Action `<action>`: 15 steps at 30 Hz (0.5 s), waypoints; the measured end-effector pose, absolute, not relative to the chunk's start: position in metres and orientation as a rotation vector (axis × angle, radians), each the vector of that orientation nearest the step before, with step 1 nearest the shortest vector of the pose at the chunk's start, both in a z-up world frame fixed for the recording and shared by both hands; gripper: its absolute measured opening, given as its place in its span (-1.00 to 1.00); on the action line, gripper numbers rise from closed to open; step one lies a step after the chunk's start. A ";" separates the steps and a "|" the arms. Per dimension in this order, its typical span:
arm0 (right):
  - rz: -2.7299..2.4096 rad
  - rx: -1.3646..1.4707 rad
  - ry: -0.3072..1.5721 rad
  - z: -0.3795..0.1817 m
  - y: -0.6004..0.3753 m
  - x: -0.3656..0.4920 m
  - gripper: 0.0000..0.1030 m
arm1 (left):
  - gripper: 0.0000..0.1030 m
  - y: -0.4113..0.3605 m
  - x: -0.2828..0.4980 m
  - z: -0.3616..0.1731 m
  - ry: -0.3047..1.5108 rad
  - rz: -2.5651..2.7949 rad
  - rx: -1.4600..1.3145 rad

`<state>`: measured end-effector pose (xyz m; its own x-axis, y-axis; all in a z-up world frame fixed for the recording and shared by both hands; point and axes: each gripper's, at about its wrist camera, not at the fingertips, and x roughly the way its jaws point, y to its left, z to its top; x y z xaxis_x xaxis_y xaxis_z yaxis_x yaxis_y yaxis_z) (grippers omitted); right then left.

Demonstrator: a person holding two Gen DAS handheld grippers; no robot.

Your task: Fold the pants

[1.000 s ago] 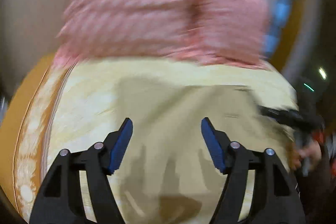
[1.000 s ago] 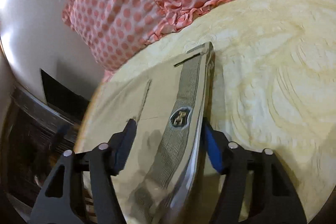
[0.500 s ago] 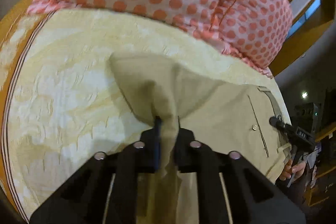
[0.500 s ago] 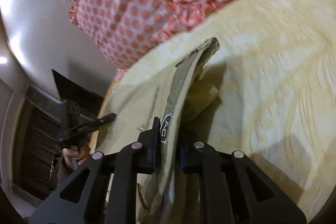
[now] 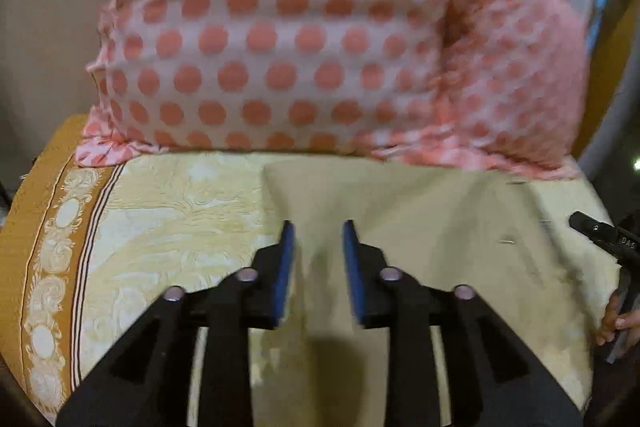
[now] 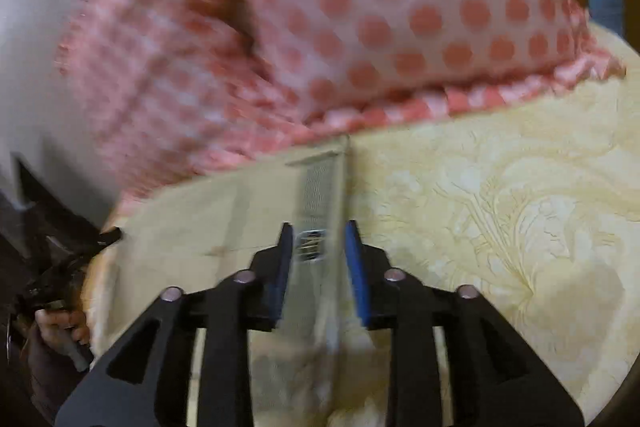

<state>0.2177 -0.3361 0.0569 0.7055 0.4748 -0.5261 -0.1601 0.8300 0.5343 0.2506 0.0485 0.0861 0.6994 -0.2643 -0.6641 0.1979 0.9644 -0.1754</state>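
Beige pants (image 5: 420,227) lie flat on the cream bedspread, reaching up to the pillows. My left gripper (image 5: 318,259) is open, its blue pads either side of the pants' left edge, holding nothing. In the right wrist view the pants (image 6: 224,211) lie with their grey waistband (image 6: 320,195) along the right edge. My right gripper (image 6: 320,259) is open with the waistband label between its pads, not gripped. The other gripper shows at the right edge of the left view (image 5: 608,239).
Two pink polka-dot pillows (image 5: 280,39) stand at the head of the bed, also in the right wrist view (image 6: 380,7). The bedspread (image 6: 500,227) has an orange patterned border (image 5: 44,247) on the left. A wall (image 6: 24,27) is behind.
Half a second ago both grippers were shut on the pants and lifting them. Now both have opened and the cloth lies flat near the pillows.
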 end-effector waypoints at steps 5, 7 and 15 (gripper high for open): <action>0.510 0.491 0.894 0.035 -0.295 0.212 0.55 | -0.14 0.031 0.217 0.067 0.866 -0.491 -0.221; 0.487 0.526 0.905 0.023 -0.295 0.215 0.56 | -0.23 0.017 0.229 0.037 0.980 -0.432 -0.183; 0.309 0.226 0.765 0.056 -0.254 0.113 0.97 | 0.82 0.010 0.132 0.063 0.764 -0.189 0.006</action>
<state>0.1126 -0.2542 0.0561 0.6798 0.3540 -0.6423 -0.1914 0.9311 0.3106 0.1323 0.0095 0.0632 0.7062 -0.1677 -0.6878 0.1718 0.9831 -0.0633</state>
